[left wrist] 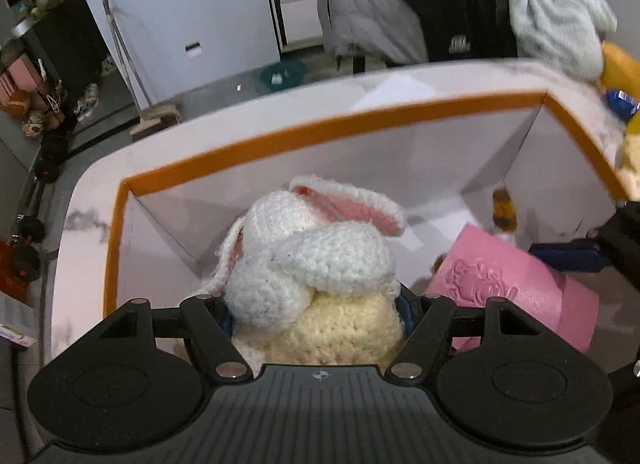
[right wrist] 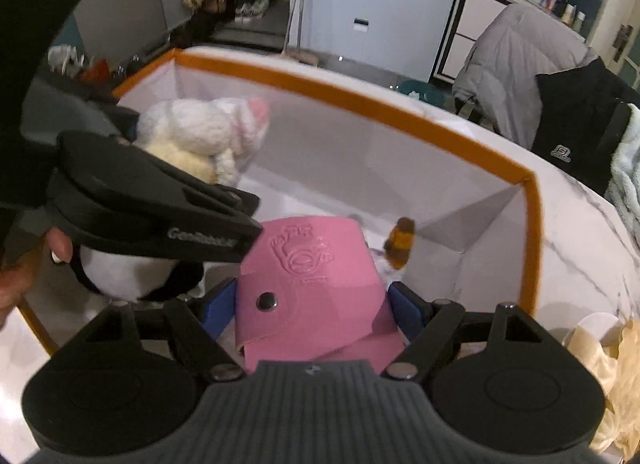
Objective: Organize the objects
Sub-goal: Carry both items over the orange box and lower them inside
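My left claw [left wrist: 316, 312] tilted steeply down over orange-rimmed box [left wrist: 320, 123] on marble counter [left wrist: 80, 219], pinching one crocheted bunny [left wrist: 316, 260], lower centre. My right claw [right wrist: 312, 304] likewise angled, pinching one pink pouch [right wrist: 312, 288], centre. One small brown toy [right wrist: 400, 246] inside box, right.

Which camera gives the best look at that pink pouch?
The right wrist view: the pink pouch fills the middle, snap and embossed logo facing the camera. The left wrist view shows it only off to the side, partly cut off.
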Motion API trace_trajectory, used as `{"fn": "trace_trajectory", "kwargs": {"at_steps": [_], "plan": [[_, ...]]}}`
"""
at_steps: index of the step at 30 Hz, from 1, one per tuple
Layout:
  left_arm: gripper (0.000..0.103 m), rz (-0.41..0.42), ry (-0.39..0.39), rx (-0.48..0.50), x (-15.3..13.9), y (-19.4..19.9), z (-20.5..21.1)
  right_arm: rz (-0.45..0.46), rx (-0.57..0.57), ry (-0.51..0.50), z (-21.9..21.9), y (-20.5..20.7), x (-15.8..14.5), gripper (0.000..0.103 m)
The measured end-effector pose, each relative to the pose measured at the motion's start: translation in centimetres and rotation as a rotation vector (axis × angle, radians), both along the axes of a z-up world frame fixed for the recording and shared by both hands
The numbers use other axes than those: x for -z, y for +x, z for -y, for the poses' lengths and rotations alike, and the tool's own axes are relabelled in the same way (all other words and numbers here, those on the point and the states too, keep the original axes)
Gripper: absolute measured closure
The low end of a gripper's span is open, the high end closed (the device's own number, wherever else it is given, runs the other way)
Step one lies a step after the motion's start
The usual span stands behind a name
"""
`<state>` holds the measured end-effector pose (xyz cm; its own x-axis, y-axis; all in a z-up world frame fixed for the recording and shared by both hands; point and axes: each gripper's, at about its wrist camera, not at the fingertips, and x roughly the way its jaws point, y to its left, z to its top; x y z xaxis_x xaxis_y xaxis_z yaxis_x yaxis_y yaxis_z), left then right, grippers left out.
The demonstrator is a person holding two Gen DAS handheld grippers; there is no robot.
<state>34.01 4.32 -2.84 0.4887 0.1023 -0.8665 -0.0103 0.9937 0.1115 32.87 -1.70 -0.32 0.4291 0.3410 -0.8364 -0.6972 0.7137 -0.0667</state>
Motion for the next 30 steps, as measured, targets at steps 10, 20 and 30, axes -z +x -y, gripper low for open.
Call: {"fn": "trace_trajectory", "kwargs": {"at_steps": [10, 20, 30], "plan": [[0.019, -0.089, 0.043, 0.017, 0.6, 0.4, 0.3, 0.02, -0.024, -0.081, -1.3, -0.5, 0.4, 0.02], [0.013, -0.145, 0.031, 0.017, 0.9, 0.7, -0.1, 0.052, -0.03, -0.118, -1.8, -1.4, 0.4, 0.016], [0.013, -0.121, 0.028, 0.017, 0.1, 0.2, -0.2, 0.088, -0.035, -0.106, -1.4, -2.8, -0.1, 0.006]]}}
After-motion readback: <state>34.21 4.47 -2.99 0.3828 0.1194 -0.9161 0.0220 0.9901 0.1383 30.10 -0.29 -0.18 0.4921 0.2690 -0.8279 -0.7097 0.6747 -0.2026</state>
